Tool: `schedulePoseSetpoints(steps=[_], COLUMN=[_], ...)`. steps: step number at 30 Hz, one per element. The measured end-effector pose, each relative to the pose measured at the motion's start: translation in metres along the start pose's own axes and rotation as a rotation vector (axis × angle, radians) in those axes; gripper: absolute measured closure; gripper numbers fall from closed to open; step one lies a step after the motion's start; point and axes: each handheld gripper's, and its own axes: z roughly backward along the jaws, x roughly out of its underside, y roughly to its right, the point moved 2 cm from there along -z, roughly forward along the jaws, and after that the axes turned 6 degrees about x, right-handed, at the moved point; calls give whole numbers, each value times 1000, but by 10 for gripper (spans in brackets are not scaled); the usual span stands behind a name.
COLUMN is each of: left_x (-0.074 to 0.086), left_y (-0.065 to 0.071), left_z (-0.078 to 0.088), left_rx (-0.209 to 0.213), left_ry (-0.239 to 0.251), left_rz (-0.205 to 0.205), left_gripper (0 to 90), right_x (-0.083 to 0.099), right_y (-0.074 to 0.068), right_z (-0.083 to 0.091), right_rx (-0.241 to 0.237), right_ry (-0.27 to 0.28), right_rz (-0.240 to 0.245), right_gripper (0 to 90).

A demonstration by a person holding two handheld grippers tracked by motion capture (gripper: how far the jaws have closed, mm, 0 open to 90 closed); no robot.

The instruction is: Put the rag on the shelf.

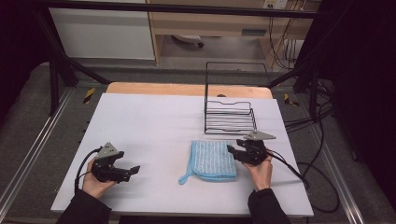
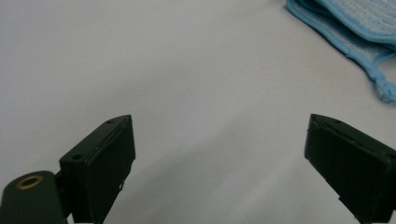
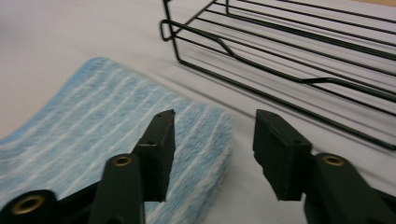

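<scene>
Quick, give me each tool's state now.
Left tool: open, holding nothing.
Right tool: open, at the edge of the folded blue cloth, gripping nothing.

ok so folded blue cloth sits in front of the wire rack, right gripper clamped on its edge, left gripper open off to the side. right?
Not clamped. In the right gripper view the right gripper has its jaws apart at the cloth edge, nothing pinched. The rest holds: rack behind the cloth, left gripper open.

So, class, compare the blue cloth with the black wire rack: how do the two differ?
The blue cloth is soft, folded and lies flat; the black wire rack is rigid, open wire with a tall upright frame. The cloth lies nearer the person, the rack farther back. The right gripper hovers at the cloth's edge, not the rack. Both rest on the white table.
</scene>
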Motion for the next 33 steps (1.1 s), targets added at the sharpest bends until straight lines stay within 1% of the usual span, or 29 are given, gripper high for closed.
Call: schedulePoseSetpoints(steps=[1, 2, 3, 6, 7, 9, 11, 13, 14, 16, 18, 19, 20, 23, 25, 28, 31, 33], left_x=[-2, -4, -6, -15, -19, -26, -32, -38, -41, -47, -53, -57, -59, -65, -68, -70, -69, -68], left_y=[2, 5, 8, 19, 24, 33, 43, 54, 60, 70, 81, 88, 91, 105, 113, 122, 127, 129], left_z=[0, -1, -1, -7, -9, -15, -22, -31, -35, -45, -56, -63, -67, -82, -91, -103, -114, -120], left_rx=[1, 4, 7, 13, 24, 27, 40, 54, 61, 67, 55, 59, 65, 95, 110, 130, 158, 159], left_ry=[0, 5, 2, 3, 1, -9, -27, -42, -49, -66, -94, -106, -108, -121, -136, -153, -163, -179], left_rz=[-1, 5, 0, 4, 2, -2, -14, -13, -16, -29, -56, -66, -68, -73, -81, -86, -79, -81], left_gripper=[88, 88, 91, 107, 113, 135, 153, 179, 199, 242, 290, 312, 332, 381, 407, 435, 452, 456], right_x=[0, 2, 5, 18, 22, 29, 33, 35, 36, 38, 39, 39, 39, 41, 43, 44, 46, 47], right_y=[0, -2, -4, -9, -10, -12, -14, -15, -16, -17, -18, -18, -18, -19, -20, -21, -21, -22], right_z=[0, 6, 11, 24, 28, 33, 37, 39, 40, 39, 38, 37, 36, 35, 33, 31, 29, 27], right_rx=[0, -18, -30, -57, -61, -66, -72, -74, -80, -83, -81, -79, -72, -69, -66, -57, -55, -59], right_ry=[0, -6, -14, -38, -49, -59, -57, -56, -62, -73, -81, -82, -85, -89, -103, -117, -124, -137], right_rz=[0, -4, 5, 21, 18, 11, 3, -18, -24, -29, -37, -38, -43, -57, -68, -72, -74, -72], right_gripper=[453, 410, 385, 362, 357, 337, 337, 368, 399, 433, 456, 470, 492, 512, 522, 532, 539, 546])
